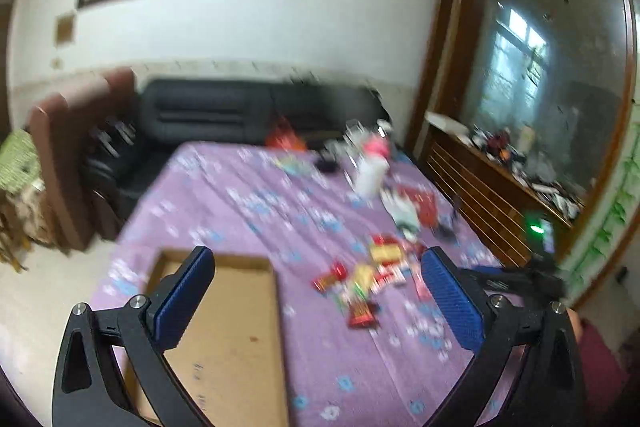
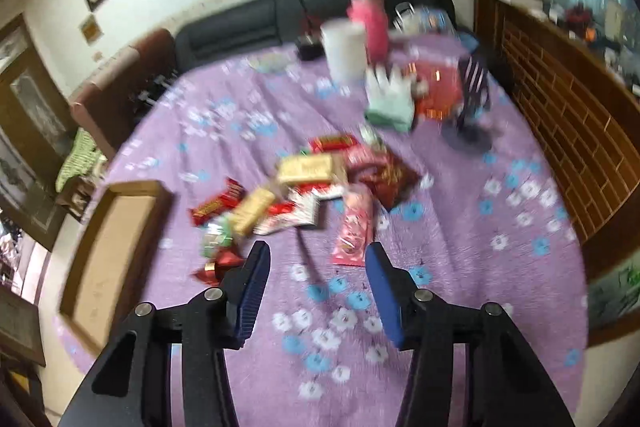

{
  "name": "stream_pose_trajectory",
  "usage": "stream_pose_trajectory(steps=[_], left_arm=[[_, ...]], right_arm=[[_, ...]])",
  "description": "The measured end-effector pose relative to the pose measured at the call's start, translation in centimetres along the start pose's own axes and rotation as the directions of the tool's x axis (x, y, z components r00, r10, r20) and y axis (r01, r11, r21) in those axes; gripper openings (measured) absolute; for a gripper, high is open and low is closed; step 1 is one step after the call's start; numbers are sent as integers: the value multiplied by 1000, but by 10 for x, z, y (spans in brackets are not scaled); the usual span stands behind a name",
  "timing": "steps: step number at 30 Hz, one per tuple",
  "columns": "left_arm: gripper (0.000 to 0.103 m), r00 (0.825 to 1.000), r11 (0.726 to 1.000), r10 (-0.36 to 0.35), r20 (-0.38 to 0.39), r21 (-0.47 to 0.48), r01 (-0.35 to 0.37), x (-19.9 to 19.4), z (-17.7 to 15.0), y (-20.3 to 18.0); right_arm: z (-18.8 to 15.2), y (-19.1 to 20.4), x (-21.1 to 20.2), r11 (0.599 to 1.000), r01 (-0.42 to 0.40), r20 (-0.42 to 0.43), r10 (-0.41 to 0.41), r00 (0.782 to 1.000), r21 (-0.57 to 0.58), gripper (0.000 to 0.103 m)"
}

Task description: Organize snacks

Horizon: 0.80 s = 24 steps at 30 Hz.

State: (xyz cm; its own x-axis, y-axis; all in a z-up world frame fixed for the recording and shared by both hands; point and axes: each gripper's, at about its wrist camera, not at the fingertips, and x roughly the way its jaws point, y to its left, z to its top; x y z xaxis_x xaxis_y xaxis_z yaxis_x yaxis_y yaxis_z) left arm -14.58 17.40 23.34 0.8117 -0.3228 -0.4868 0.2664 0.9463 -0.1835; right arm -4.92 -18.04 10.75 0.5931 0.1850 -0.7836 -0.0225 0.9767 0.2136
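Nothing has yet been sorted: the cardboard box [image 2: 116,251] lies empty, the snacks [image 2: 304,195] heaped mid-desk. Both grippers' fingers [image 1: 184,295] are spread, nothing pinched.

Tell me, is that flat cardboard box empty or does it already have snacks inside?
Empty. The cardboard box shows only its bare brown bottom, while the snack packets all lie in a heap on the purple cloth beside it.

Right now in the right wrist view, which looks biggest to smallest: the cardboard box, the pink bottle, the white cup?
1. cardboard box, clearly largest, though it is also nearest the camera.
2 and 3. white cup and pink bottle look alike; the cup hides part of the bottle.
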Motion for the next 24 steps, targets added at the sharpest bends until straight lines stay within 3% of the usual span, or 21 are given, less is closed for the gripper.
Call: stream_pose_trajectory(steps=[2, 6, 10, 14, 15, 16, 20, 24], left_arm=[[99, 999, 999, -47, -24, 7, 47, 14, -11, 8], [68, 992, 995, -99, -72, 22, 101, 36, -24, 19], [66, 979, 991, -130, -155, -23, 128, 69, -31, 20], [66, 958, 990, -137, -252, -51, 128, 111, -51, -3], [66, 955, 991, -131, -268, -47, 122, 118, -56, -10], [66, 951, 992, -122, -283, -45, 114, 126, -62, -17], [66, 934, 997, -71, -350, -40, 61, 167, -84, -44], [66, 923, 994, 81, -376, 96, -48, 212, -105, -75]], right_arm=[[5, -6, 27, 999, 25, -40, -24, 999, 27, 53], [12, -12, 76, 992, 124, -95, -121, 988, 31, 53], [16, -28, 96, 987, 144, -96, -136, 986, 76, 53], [13, -39, 116, 990, 67, -88, -56, 995, 124, 52], [12, -38, 118, 991, 65, -57, -59, 997, 114, 48], [11, -37, 117, 994, 62, -43, -58, 997, 94, 29], [-2, -41, 112, 997, -12, 20, 11, 1000, 71, 27], [-8, -50, 105, 992, -91, 51, 87, 995, 87, 27]])
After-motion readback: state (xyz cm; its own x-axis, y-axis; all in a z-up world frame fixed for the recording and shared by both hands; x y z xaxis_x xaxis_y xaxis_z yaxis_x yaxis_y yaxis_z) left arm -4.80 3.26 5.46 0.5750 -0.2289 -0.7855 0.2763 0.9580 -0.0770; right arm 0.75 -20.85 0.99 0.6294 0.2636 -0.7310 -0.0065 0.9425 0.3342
